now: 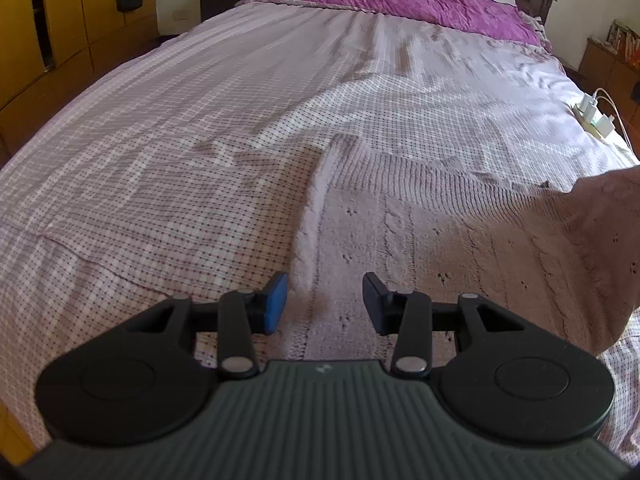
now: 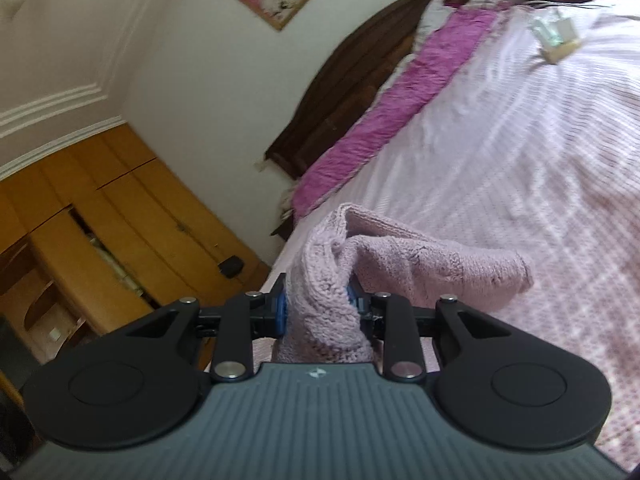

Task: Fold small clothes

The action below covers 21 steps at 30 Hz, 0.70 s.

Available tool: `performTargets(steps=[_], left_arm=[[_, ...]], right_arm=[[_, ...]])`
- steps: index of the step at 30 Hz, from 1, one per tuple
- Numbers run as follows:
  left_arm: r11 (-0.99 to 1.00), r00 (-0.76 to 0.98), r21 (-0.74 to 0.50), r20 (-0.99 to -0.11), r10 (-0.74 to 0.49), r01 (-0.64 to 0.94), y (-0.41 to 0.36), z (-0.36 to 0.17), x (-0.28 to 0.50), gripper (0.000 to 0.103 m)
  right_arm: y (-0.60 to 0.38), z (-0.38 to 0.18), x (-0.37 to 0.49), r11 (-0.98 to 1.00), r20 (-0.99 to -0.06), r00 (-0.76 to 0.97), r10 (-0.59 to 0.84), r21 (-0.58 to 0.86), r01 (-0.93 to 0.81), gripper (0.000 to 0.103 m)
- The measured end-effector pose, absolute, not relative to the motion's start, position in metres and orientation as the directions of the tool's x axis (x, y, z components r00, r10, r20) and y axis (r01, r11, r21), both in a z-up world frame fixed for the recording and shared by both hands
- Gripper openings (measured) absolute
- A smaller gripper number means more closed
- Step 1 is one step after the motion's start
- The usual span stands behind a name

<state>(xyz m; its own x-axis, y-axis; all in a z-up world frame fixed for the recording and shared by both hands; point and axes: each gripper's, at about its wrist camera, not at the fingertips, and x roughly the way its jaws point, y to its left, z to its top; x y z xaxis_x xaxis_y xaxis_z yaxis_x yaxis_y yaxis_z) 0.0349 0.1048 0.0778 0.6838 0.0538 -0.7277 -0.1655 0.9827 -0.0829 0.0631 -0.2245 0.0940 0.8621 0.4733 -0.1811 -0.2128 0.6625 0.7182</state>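
Your right gripper point(image 2: 316, 312) pinches the soft, floppy knit sweater point(image 2: 420, 268) by its bunched edge while your left gripper point(image 1: 325, 304) hangs part-open and empty, so grip the sweater's ribbed hem.

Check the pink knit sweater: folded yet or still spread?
Mid-fold. Most of the pink knit sweater lies spread on the bed; the right hand-held gripper has one bunched edge lifted off it.

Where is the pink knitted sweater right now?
The pink knitted sweater lies on the checked bedsheet ahead of the open left gripper; the right gripper pinches one bunched part, lifted.
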Motion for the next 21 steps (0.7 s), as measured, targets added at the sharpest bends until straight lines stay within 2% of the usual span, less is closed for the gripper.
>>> performTargets(steps=[13,21], left_arm=[[0.974,0.689,-0.093,-0.721,0.077,-0.206,0.125,0.079,0.027,0.044],[0.965,0.694,-0.102,-0.713,0.100,-0.243,0.146,0.080,0.018,0.044]], right_arm=[[-0.130,0.124,0.078,0.638,-0.156,0.772,0.617,0.673,-0.374,0.031],[-0.054,0.098,0.090,0.649,-0.256,0.676,0.691,0.632,-0.423,0.031]])
